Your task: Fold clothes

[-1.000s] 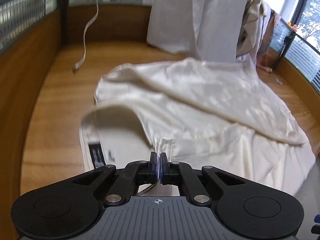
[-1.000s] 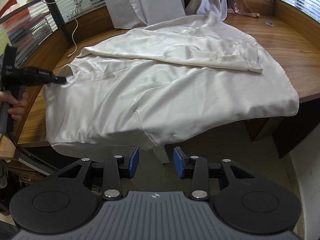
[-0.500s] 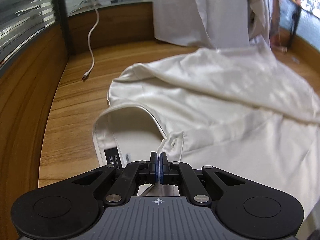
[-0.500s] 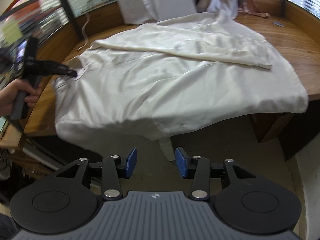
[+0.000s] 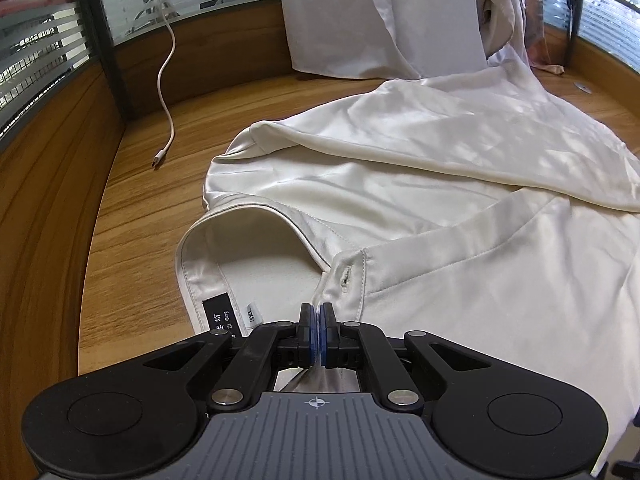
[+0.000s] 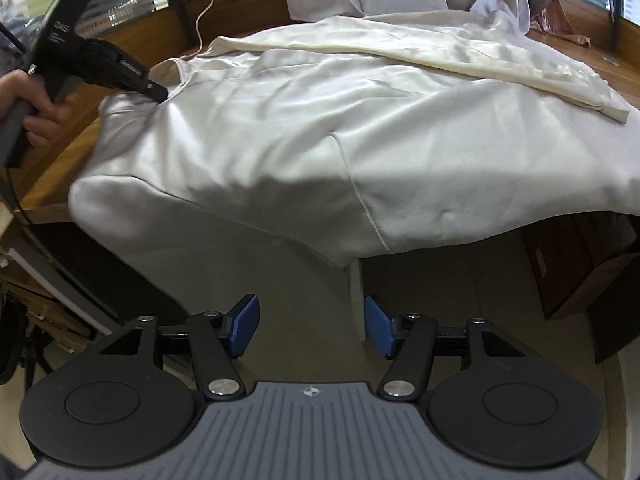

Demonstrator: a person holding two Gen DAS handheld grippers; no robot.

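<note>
A cream satin shirt (image 5: 420, 208) lies spread over the wooden table (image 5: 132, 240), one sleeve folded across its body. My left gripper (image 5: 318, 334) is shut on the shirt's front edge just below the collar, beside the black label and the buttonhole. In the right wrist view the same shirt (image 6: 340, 128) drapes over the table's front edge, and the left gripper (image 6: 154, 92) shows at its collar corner, held by a hand (image 6: 36, 108). My right gripper (image 6: 312, 330) hangs below the shirt's hanging hem; its jaws are opening and nothing is between them.
A white cable (image 5: 166, 80) lies on the table at the back left. More pale garments (image 5: 384, 16) hang or stand at the back, with a pinkish cloth (image 6: 560, 20) to the right. Cardboard boxes (image 6: 576, 256) sit under the table on the right. Window blinds run behind.
The right gripper has dropped below the table edge, closer to the hanging hem, and its jaws have widened. The left gripper stayed shut on the collar area and sank slightly toward the table.
</note>
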